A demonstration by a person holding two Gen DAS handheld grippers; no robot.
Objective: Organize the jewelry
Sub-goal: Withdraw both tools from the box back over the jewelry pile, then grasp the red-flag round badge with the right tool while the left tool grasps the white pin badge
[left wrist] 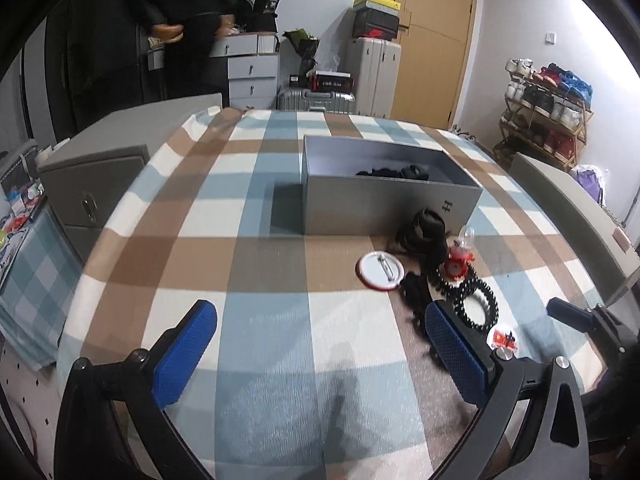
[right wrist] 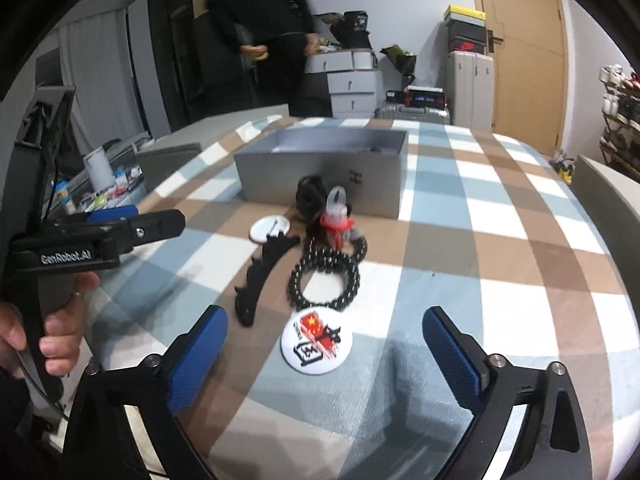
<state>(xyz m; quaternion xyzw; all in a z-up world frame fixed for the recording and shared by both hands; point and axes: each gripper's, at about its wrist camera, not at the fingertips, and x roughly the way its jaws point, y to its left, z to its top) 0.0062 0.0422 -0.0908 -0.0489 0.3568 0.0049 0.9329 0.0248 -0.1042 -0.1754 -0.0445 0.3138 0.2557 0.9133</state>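
Observation:
Jewelry lies on a checked tablecloth in front of an open grey box that holds some dark items. Nearest my right gripper is a white badge with a red print; the jaws stand open around it without touching it. Beyond it lie black beaded bracelets, a black spiked hair clip, a badge lying face down, a red and clear trinket and a black hair tie. My left gripper hangs open over bare cloth, left of the pile.
A person in black stands at the back by grey drawers. Suitcases and a shoe rack line the far wall. A grey cabinet stands by the table's left edge, and small clutter lies on a lower surface beside it.

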